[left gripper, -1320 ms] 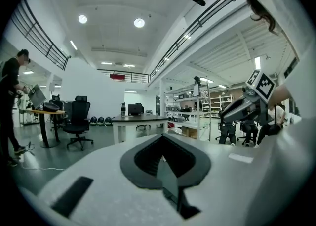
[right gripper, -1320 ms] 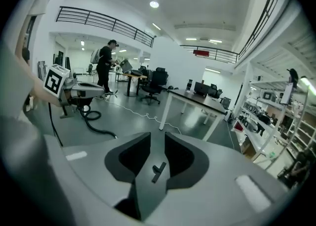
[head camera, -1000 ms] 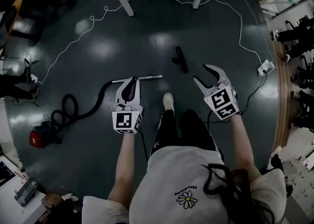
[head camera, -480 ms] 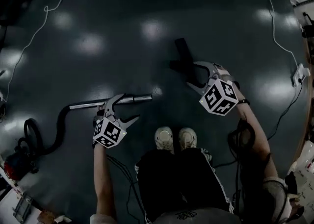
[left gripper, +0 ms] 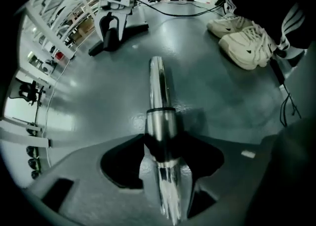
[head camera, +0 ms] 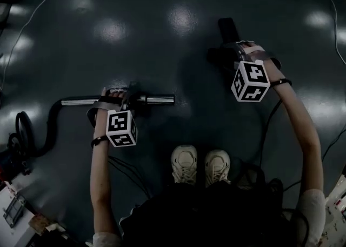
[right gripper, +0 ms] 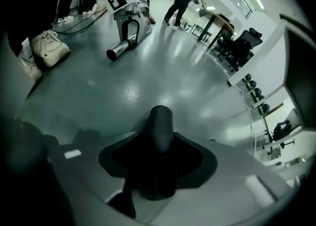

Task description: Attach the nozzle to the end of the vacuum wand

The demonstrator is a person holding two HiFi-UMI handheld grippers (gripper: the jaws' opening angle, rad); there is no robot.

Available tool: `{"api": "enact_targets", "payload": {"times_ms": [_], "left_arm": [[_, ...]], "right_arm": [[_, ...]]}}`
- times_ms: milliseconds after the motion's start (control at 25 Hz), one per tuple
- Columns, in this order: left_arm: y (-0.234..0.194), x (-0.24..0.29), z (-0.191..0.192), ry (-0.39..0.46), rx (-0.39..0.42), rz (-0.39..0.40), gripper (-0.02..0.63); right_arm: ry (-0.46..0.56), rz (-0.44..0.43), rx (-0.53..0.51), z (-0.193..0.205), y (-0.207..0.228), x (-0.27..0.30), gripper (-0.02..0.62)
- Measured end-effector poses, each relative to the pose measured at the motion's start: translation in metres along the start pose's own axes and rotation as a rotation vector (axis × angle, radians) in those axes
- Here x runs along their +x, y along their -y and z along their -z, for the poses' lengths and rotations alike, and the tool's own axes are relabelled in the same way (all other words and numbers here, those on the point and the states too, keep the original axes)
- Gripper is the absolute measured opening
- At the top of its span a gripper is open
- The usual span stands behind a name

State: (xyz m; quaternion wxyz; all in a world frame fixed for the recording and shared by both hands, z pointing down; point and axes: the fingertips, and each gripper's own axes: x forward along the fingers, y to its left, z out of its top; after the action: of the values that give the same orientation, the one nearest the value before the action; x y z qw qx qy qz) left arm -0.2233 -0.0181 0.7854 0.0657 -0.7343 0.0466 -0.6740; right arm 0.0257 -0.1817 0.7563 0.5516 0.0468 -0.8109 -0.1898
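The chrome vacuum wand (head camera: 157, 99) lies on the dark floor, its open end pointing right. My left gripper (head camera: 114, 100) straddles it near the middle. In the left gripper view the wand (left gripper: 157, 86) runs out between the jaws, which are closing, and the black pads press on both its sides. The black nozzle (head camera: 228, 27) lies further up and to the right. My right gripper (head camera: 233, 55) is down on its near end. In the right gripper view the nozzle's neck (right gripper: 160, 121) sits between the closing jaws and touches both pads.
The black hose (head camera: 38, 132) curls away from the wand's left end. The person's pale shoes (head camera: 201, 165) stand just below the wand's end, with cables (head camera: 130, 173) beside them. A white cord (head camera: 21, 29) crosses the upper left. Desks and chairs (right gripper: 237, 42) stand far off.
The view has tilted down to the floor. Both grippers dropped: the left went from open beside the wand to clamped on it, the right moved up onto the nozzle.
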Motion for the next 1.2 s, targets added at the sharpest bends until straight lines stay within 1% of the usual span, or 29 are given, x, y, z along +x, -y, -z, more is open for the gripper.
{"api": "enact_targets", "payload": {"times_ms": [40, 120, 200, 320, 400, 480, 600, 720, 800, 880, 960, 1120, 1200], "left_arm": [[0.001, -0.001, 0.000, 0.015, 0.007, 0.007, 0.233], [0.002, 0.000, 0.000, 0.057, -0.016, 0.032, 0.232], [0.004, 0.004, 0.002, 0.088, -0.072, 0.090, 0.233], [0.003, 0.012, 0.004, 0.134, -0.146, 0.192, 0.233], [0.005, 0.015, 0.004, 0.159, -0.165, 0.211, 0.230], [0.005, 0.010, 0.002, 0.185, -0.184, 0.200, 0.227], [-0.012, -0.016, -0.010, 0.277, -0.223, 0.157, 0.225], [-0.030, -0.046, -0.033, 0.365, -0.221, 0.113, 0.225], [-0.038, -0.056, -0.045, 0.400, -0.208, 0.103, 0.224], [-0.043, -0.058, -0.053, 0.422, -0.194, 0.106, 0.225], [-0.044, -0.058, -0.057, 0.441, -0.193, 0.116, 0.225], [-0.045, -0.056, -0.059, 0.456, -0.189, 0.124, 0.225], [-0.045, -0.055, -0.059, 0.452, -0.178, 0.119, 0.224]], "right_arm": [[0.004, 0.028, -0.010, -0.001, 0.001, 0.003, 0.192], [0.026, 0.057, -0.015, -0.001, 0.000, 0.004, 0.187], [0.059, 0.052, -0.019, -0.004, -0.005, 0.002, 0.187], [0.141, 0.024, 0.018, -0.015, -0.023, -0.004, 0.187], [0.186, 0.008, 0.035, -0.024, -0.041, -0.008, 0.187], [0.220, -0.007, 0.035, -0.036, -0.056, -0.013, 0.187], [0.285, -0.020, 0.029, -0.062, -0.066, -0.024, 0.187], [0.336, -0.034, 0.000, -0.086, -0.076, -0.037, 0.187], [0.364, -0.034, 0.004, -0.095, -0.077, -0.043, 0.187], [0.383, -0.035, 0.021, -0.100, -0.075, -0.047, 0.187], [0.401, -0.037, 0.016, -0.104, -0.074, -0.048, 0.187], [0.481, -0.052, 0.036, -0.116, -0.077, -0.060, 0.187], [0.474, -0.036, 0.029, -0.121, -0.076, -0.062, 0.187]]}}
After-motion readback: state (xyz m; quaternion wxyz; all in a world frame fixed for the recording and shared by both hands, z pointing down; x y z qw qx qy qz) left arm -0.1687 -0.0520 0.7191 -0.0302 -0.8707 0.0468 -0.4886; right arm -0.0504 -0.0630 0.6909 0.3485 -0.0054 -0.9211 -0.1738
